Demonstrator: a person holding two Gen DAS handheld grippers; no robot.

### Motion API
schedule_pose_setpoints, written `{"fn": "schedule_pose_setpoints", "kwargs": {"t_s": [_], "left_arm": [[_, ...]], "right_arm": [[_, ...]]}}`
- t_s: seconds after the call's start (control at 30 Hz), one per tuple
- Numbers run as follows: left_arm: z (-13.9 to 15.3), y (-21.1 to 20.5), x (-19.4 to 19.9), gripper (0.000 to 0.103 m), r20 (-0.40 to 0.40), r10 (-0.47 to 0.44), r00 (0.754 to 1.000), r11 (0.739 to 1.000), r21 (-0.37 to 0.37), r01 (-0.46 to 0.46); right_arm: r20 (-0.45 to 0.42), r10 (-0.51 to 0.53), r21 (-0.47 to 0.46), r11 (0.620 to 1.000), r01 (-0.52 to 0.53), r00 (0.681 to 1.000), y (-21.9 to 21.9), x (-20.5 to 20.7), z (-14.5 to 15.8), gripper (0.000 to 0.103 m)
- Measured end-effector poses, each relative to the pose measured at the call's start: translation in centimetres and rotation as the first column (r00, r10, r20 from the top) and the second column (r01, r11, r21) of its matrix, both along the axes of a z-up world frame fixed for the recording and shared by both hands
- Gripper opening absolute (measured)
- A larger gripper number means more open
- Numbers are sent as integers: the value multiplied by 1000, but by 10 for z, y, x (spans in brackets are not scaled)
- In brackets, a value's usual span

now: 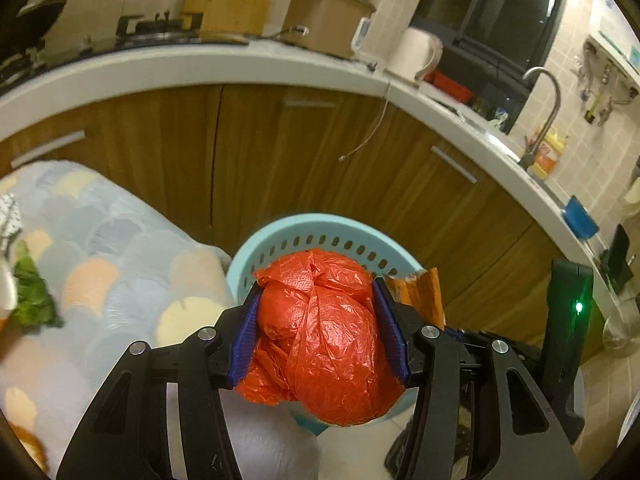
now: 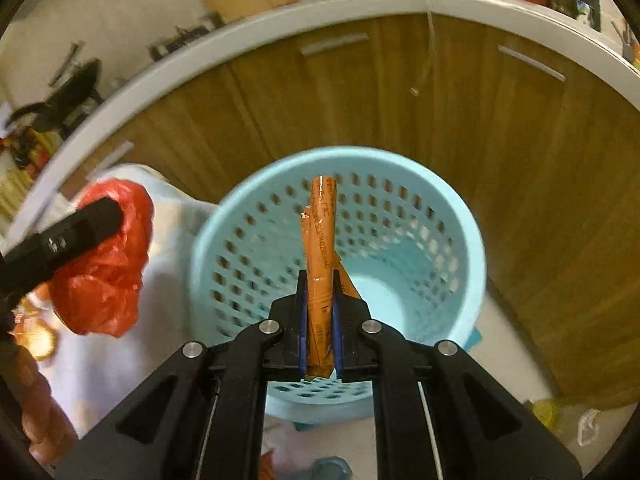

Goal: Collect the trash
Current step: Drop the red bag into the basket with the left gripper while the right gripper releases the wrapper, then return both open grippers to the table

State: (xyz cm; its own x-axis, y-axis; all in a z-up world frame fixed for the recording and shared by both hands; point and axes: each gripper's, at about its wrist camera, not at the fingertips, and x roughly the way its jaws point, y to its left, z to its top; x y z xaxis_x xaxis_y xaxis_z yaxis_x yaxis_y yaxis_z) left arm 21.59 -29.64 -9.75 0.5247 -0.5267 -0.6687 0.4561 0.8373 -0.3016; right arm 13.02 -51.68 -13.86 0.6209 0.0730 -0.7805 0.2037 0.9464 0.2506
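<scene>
My left gripper (image 1: 318, 300) is shut on a crumpled red plastic bag (image 1: 324, 340) and holds it just in front of the light blue perforated trash basket (image 1: 280, 232). My right gripper (image 2: 320, 280) is shut on a flat orange wrapper (image 2: 320, 248) and holds it upright over the open mouth of the same basket (image 2: 440, 216), whose inside looks bare. The red bag (image 2: 104, 264) and one left finger (image 2: 68, 236) show at the left of the right wrist view. The orange wrapper (image 1: 424, 292) shows just right of the bag in the left wrist view.
Wooden kitchen cabinets (image 1: 304, 148) under a white counter (image 1: 200, 64) stand right behind the basket. A table with a pastel scalloped cloth (image 1: 100, 260) carrying green leaves (image 1: 32, 296) lies to the left. A sink faucet (image 1: 548, 108) and pot (image 1: 328, 20) are on the counter. Loose litter (image 2: 568, 416) lies on the floor.
</scene>
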Motion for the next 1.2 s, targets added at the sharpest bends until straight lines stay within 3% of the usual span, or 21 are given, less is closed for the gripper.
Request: {"fn": "schedule_pose_setpoints", "kwargs": {"t_s": [0.2, 0.37, 0.6, 0.67, 0.7, 0.97, 1.2], "left_arm": [[-13, -2, 4, 60, -25, 11, 1000, 999, 34, -10], [-5, 10, 0, 67, -8, 32, 999, 999, 25, -32], [10, 33, -13, 69, 20, 66, 998, 998, 4, -66], [13, 39, -17, 69, 26, 73, 997, 997, -2, -73], [15, 43, -20, 69, 32, 78, 996, 997, -6, -78], [36, 83, -49, 69, 96, 135, 986, 991, -33, -132], [65, 145, -79, 69, 145, 221, 964, 973, -101, -208]], "right_arm": [[-40, -7, 26, 1000, 8, 999, -6, 6, -14, 15], [-31, -22, 9, 1000, 22, 999, -6, -1, -13, 40], [-7, -16, -30, 999, 15, 1000, 2, -11, 1, 54], [1, -9, -41, 999, 9, 1000, 6, -11, 6, 70], [8, -7, -40, 999, 7, 1000, 8, -11, 9, 71], [98, 65, -9, 998, -65, 993, 44, -26, 32, 72], [214, 208, -87, 977, -193, 954, 119, -41, 71, 72]]}}
